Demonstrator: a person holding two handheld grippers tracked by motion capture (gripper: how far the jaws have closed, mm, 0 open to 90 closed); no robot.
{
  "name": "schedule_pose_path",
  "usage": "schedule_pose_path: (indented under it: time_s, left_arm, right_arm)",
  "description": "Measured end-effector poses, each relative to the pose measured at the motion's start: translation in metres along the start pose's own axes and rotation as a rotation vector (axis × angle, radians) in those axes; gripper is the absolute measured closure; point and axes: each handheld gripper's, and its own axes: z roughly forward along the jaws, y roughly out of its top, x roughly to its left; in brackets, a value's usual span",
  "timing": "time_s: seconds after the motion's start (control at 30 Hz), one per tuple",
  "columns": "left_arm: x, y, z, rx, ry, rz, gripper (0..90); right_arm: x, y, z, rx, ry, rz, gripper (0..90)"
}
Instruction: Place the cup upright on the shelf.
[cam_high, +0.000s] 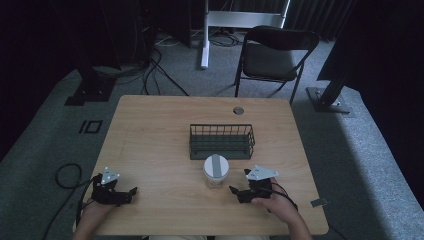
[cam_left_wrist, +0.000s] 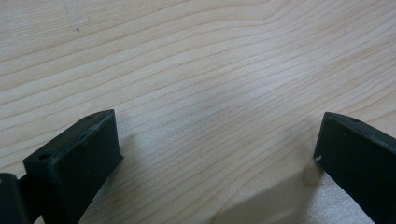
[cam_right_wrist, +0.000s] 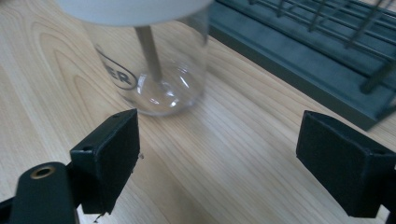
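Jar lid cut off, label partly unreadable.

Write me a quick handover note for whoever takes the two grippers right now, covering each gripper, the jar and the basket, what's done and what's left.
Left gripper: open, holding nothing, low over bare wood at the near left of the table.
Right gripper: open, holding nothing, pointed at the jar but not touching it.
Jar: clear plastic with a white lid, upright on the table, just in front of the wire basket, outside it.
Basket: dark, mid-table, looks empty.
Done: nothing gripped so far.
Left: probably close the right gripper on the jar and lift it; the basket seems the likely destination.
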Motion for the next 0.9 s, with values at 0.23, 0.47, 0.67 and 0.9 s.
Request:
schedule_pose_path:
  time_s: [0.23,0.47,0.67,0.9]
  left_arm:
    - [0.000,0.000,0.000,0.000,0.000,0.000,0.5]
    - [0.000,0.000,0.000,0.000,0.000,0.000,0.5]
    - [0.000,0.000,0.000,0.000,0.000,0.000,0.5]
    - [0.000,0.000,0.000,0.000,0.000,0.000,0.5]
  right_arm:
    - [0.007,0.005,0.006,-0.008,0.025,-0.006,13.2]
    - [0.012,0.009,0.014,-0.016,0.049,0.006,12.8]
    - [0.017,0.012,0.021,-0.029,0.063,0.009,12.7]
    - [0.023,0.015,0.030,-0.052,0.069,0.035,12.3]
